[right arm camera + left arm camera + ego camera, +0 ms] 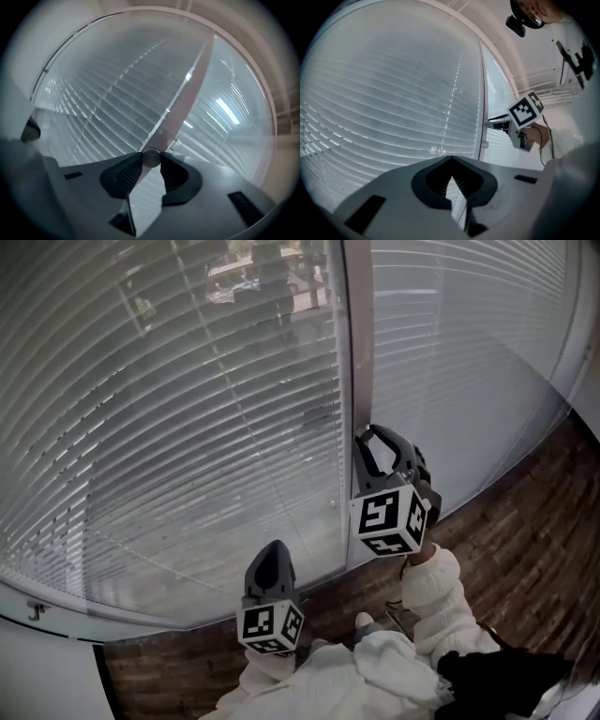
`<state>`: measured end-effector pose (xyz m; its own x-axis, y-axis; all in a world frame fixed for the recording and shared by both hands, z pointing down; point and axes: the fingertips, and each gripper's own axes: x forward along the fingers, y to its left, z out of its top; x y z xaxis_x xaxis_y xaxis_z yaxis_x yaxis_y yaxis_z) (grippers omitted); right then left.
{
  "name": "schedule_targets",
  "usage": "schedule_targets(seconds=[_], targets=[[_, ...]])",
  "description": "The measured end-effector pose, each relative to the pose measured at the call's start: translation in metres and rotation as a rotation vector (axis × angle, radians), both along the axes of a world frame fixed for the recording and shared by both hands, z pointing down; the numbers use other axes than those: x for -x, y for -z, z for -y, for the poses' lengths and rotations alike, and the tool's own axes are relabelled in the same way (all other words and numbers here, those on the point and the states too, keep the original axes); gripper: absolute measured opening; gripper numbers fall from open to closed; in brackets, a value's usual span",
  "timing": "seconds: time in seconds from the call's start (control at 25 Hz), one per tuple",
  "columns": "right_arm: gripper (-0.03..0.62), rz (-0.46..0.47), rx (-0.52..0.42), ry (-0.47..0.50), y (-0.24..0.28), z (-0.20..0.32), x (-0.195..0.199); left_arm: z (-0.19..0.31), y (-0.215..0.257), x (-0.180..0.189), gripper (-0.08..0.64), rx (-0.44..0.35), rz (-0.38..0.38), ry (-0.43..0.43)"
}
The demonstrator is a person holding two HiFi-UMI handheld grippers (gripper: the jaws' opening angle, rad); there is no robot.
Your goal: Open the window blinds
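Grey slatted blinds (187,427) cover the left pane, and through their upper slats a street shows. A second blind (459,362) covers the right pane. Between them runs an upright frame post (358,343). My right gripper (367,435) reaches level to that post. In the right gripper view it (151,159) is shut on a small round knob (151,157), with a pad pressed on each side. The left gripper (272,549) hangs lower, in front of the left blind and apart from it. Its jaws (451,161) meet at the tips with nothing between them.
A white sill (56,615) runs along the window's foot, with a small hook (37,611) on it at the far left. Dark wood flooring (525,549) lies below. White sleeves (431,601) and a black item (497,681) fill the bottom right.
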<state>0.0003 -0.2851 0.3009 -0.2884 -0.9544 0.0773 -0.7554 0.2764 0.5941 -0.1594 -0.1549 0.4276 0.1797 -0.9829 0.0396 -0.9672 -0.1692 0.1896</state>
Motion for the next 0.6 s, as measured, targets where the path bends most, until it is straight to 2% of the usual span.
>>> schedule_targets(seconds=[0.2, 0.6], targets=[[0.131, -0.365, -0.127, -0.002, -0.004, -0.002, 0.004, 0.002, -0.001, 0.003, -0.001, 0.002, 0.006, -0.001], [0.132, -1.104, -0.387, 0.062, -0.015, -0.005, 0.006, 0.013, -0.002, -0.007, -0.002, 0.000, 0.019, -0.020]])
